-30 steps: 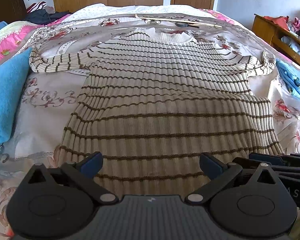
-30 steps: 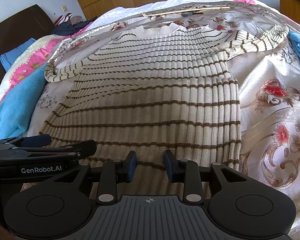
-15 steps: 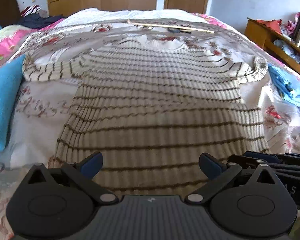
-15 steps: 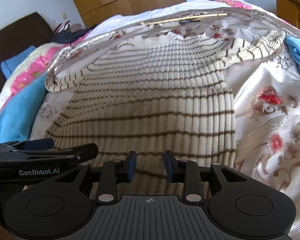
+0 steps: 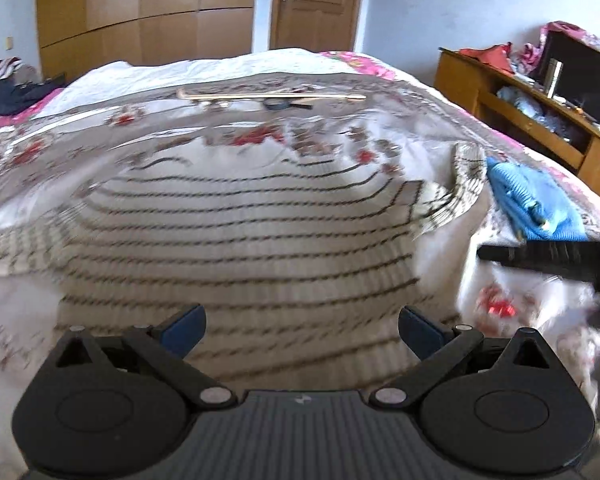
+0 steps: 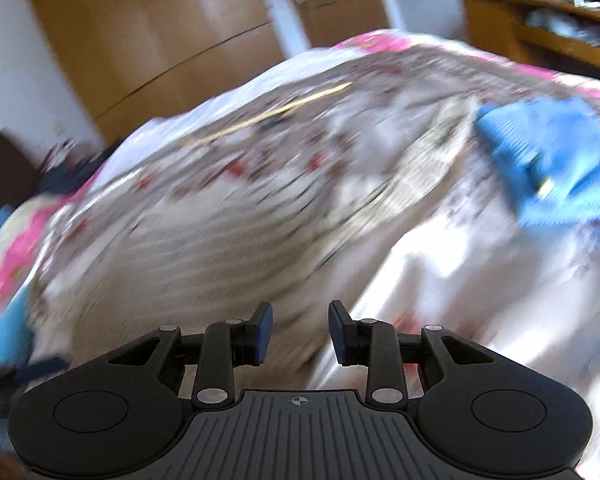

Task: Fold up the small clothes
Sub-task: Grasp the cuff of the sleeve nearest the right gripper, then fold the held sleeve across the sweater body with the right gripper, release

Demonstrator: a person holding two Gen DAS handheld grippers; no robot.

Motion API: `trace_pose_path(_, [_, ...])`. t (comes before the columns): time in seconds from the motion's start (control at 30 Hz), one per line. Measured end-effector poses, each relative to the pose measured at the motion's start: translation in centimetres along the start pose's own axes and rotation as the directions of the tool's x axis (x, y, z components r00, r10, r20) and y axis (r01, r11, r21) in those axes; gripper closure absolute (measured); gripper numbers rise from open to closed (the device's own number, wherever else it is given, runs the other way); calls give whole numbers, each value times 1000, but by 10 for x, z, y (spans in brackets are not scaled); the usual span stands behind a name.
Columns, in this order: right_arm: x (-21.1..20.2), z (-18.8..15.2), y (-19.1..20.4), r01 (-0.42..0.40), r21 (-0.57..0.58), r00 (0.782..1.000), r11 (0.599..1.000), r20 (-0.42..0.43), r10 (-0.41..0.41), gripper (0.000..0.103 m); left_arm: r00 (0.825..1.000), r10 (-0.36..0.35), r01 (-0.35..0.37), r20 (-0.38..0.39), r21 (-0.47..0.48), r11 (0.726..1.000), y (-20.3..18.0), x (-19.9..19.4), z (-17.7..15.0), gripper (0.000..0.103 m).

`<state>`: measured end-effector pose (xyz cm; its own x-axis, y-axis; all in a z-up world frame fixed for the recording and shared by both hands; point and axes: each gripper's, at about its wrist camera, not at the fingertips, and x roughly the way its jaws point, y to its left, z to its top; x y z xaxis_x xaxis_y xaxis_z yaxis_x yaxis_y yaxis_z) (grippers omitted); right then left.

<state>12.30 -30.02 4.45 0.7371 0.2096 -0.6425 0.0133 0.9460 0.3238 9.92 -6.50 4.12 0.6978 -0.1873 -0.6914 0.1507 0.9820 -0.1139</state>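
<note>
A cream sweater with thin brown stripes lies spread flat on the floral bedspread, neck away from me. It also shows, blurred, in the right wrist view. My left gripper is wide open and empty over the sweater's hem. My right gripper is open a little and empty, above the sweater's right side; it shows as a dark bar at the right of the left wrist view. The sweater's right sleeve lies out toward a blue cloth.
A blue garment lies at the right of the bed, also in the right wrist view. A long wooden stick lies across the far bed. A wooden cabinet stands at the right; wardrobe and door behind.
Both grippers have moved forward and to the right over the sweater, the right one fast and tilting, so the views are blurred. The jaws stand as before.
</note>
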Motion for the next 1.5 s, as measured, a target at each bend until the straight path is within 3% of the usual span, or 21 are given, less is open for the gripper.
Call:
trace_pose_path(0.1, [24, 40, -21, 86, 20, 995, 996, 41, -86, 70, 999, -38, 38, 0, 8, 999, -14, 19, 12, 0])
trace_pose_path(0.3, [90, 114, -47, 158, 59, 985, 986, 57, -162, 70, 996, -90, 89, 10, 36, 995, -38, 61, 30, 0])
trace_pose_path(0.53, [165, 146, -72, 328, 33, 944, 944, -2, -329, 67, 989, -145, 145, -21, -10, 989, -38, 95, 37, 0])
trace_pose_path(0.6, [178, 147, -81, 375, 27, 927, 927, -34, -374, 76, 988, -150, 150, -24, -23, 988, -35, 99, 35, 0])
trace_pose_path(0.7, [175, 147, -97, 362, 95, 932, 927, -54, -358, 96, 988, -152, 151, -20, -36, 988, -27, 97, 33, 0])
trace_pose_path(0.8, [152, 151, -101, 287, 202, 957, 937, -21, -289, 95, 987, -159, 158, -3, -69, 985, -13, 85, 31, 0])
trace_pose_path(0.87, [133, 158, -86, 215, 211, 973, 954, 38, -227, 95, 987, -159, 160, 18, -90, 983, -3, 73, 31, 0])
trace_pose_path(0.93, [115, 165, -52, 145, 165, 982, 976, 97, -162, 95, 988, -148, 152, 47, -103, 983, 9, 59, 29, 0])
trace_pose_path(1.07, [89, 164, 43, -63, -6, 984, 998, 164, 63, 95, 990, -94, 109, 108, -141, 984, 40, 25, 21, 0])
trace_pose_path(1.13, [84, 148, 97, -174, -119, 971, 978, 147, 191, 95, 990, -47, 69, 130, -165, 984, 58, 9, 14, 0])
trace_pose_path(1.2, [89, 121, 150, -275, -239, 950, 931, 80, 302, 92, 989, 8, 20, 145, -193, 981, 77, -3, 3, 0])
trace_pose_path(1.27, [111, 84, 194, -380, -347, 923, 858, -73, 379, 90, 989, 58, -26, 137, -226, 974, 95, -8, -9, 0])
trace_pose_path(1.37, [146, 30, 226, -385, -476, 921, 790, -251, 298, 88, 991, 90, -61, 98, -269, 961, 115, -5, -29, 0])
trace_pose_path(1.5, [153, 9, 223, -352, -498, 929, 792, -293, 228, 83, 993, 96, -74, 63, -281, 957, 129, 4, -38, 0])
